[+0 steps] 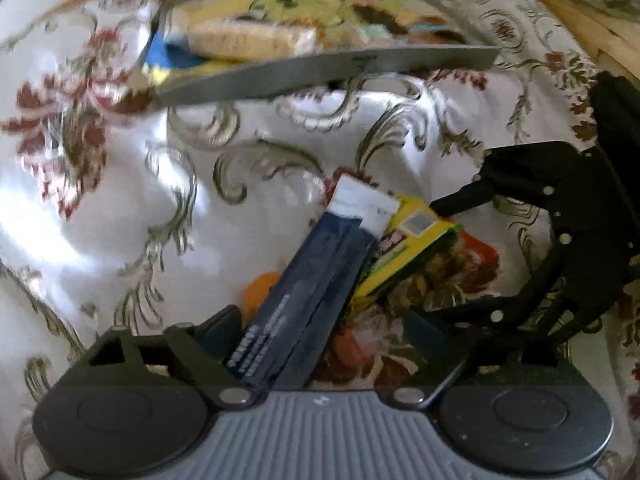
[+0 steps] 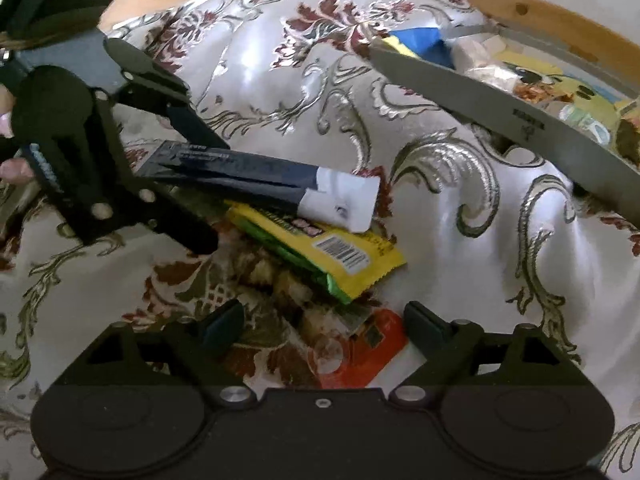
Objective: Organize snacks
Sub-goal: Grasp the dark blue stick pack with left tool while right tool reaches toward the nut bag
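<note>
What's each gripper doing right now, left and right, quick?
Left gripper: shut on the dark blue snack packet.
Right gripper: open, empty, above the orange packet.

Both fisheye views sit low and close over the table with its white floral cloth [image 1: 120, 200]. The left wrist view looks along the left hand-held gripper [image 1: 320, 328] toward the far grey-rimmed tray of snacks [image 1: 320, 70], the right hand-held gripper [image 1: 452, 204] entering from the right. The right wrist view looks forward with the tray far right. Both share the dark blue, white-tipped packet [image 1: 304, 280] and the yellow barcoded packet [image 2: 344, 252].
</note>
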A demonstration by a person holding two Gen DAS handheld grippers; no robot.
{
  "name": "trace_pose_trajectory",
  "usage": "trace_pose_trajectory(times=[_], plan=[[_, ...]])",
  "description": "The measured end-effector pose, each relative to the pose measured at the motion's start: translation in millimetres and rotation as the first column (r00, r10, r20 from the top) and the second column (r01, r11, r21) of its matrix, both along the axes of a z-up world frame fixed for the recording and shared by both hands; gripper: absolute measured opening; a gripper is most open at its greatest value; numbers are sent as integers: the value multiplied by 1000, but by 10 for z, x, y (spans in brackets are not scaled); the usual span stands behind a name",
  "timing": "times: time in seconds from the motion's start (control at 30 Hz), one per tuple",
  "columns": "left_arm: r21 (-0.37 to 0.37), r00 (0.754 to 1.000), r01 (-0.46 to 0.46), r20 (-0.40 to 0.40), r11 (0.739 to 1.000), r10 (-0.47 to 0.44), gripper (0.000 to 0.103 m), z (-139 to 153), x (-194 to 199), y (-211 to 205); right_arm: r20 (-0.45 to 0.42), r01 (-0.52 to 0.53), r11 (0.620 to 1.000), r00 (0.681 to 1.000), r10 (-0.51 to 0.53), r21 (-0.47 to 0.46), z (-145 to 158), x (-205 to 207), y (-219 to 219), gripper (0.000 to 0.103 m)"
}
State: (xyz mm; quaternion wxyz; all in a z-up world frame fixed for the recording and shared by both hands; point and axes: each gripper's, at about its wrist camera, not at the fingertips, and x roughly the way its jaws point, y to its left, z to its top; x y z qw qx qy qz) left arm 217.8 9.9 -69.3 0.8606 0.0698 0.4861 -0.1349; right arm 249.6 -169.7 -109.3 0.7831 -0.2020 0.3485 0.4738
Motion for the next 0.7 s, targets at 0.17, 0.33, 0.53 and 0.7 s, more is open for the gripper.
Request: trace_pose_trajectory(times=[0.17,0.33,0.53,0.7], plan=[[-51,996,-81,-43,995,79,63,-22,-27,93,-30,-38,999,999,37,-24,77,-31,-31,81],[-142,980,-183,-107,973,168,53,-8,-111,213,-33,-33,998,999,31,-44,167,-99,-63,72],[-190,957,-273,-154,943,246,44,-38,-275,161,-26,-10,998,1000,9,-60,228,-335,-116,66],[-197,953,-289,-153,937,262,44,-51,-451,20,-43,-48,997,998,46,-61,311,-613,-141,66]])
